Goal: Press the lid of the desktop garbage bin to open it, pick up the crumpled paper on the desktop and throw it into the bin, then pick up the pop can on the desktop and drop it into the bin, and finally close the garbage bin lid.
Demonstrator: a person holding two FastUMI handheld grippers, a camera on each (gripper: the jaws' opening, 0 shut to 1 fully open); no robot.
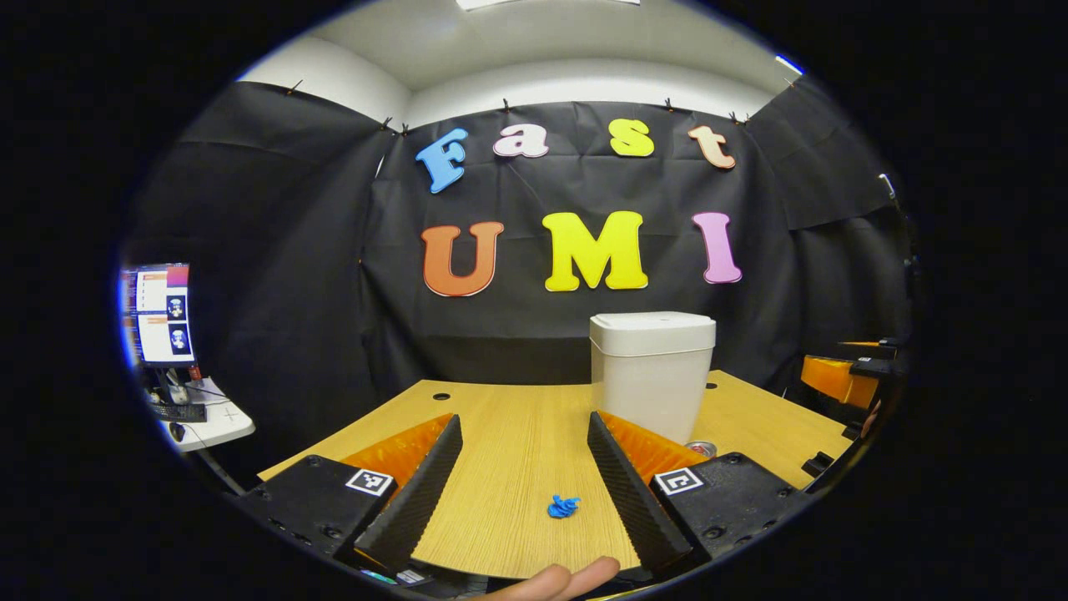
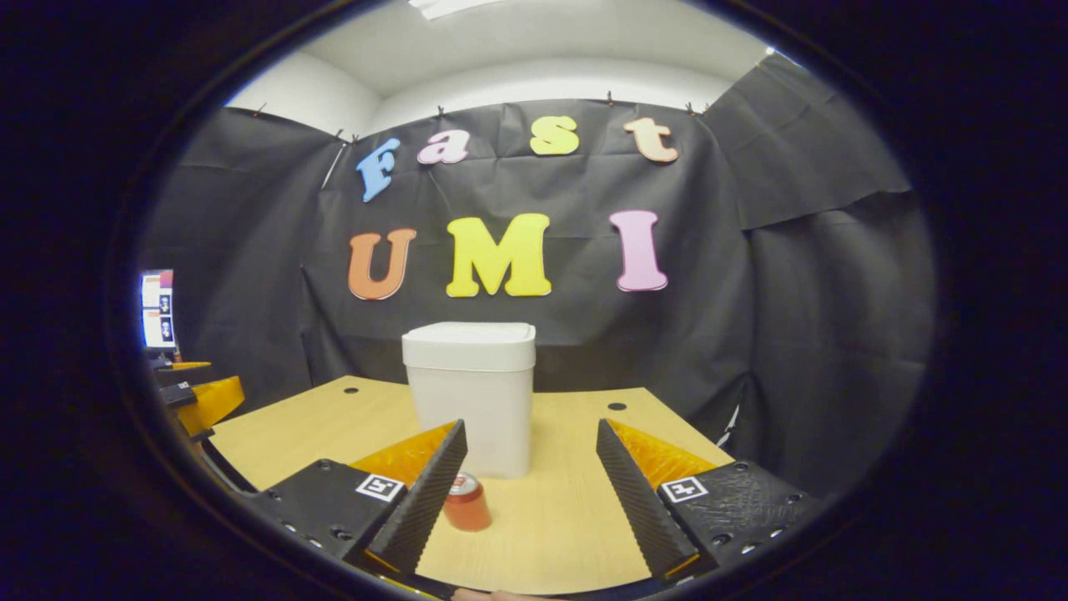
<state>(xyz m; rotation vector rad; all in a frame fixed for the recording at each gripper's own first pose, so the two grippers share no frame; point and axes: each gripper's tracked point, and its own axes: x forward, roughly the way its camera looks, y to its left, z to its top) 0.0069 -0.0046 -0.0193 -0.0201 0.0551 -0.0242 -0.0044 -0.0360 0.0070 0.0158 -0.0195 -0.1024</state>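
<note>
Left tongs (image 1: 524, 492) apart over the counter (image 1: 517, 417), gripping nothing. Crumpled paper (image 1: 563, 506), blue, lies on the wood between the two fingers, touching neither. Garbage bin (image 1: 652, 371) stands upright beyond, lid down; pop can (image 1: 702, 448) just peeks out beside the right-hand finger. A fingertip (image 1: 555, 582) shows at the bottom edge; a monitor (image 1: 158, 313) sits far left.

Right tongs (image 2: 530, 492) apart, empty. From the right gripper view the pop can (image 2: 465, 502) stands upright near the bin (image 2: 471, 392). Can's label too small to read.
</note>
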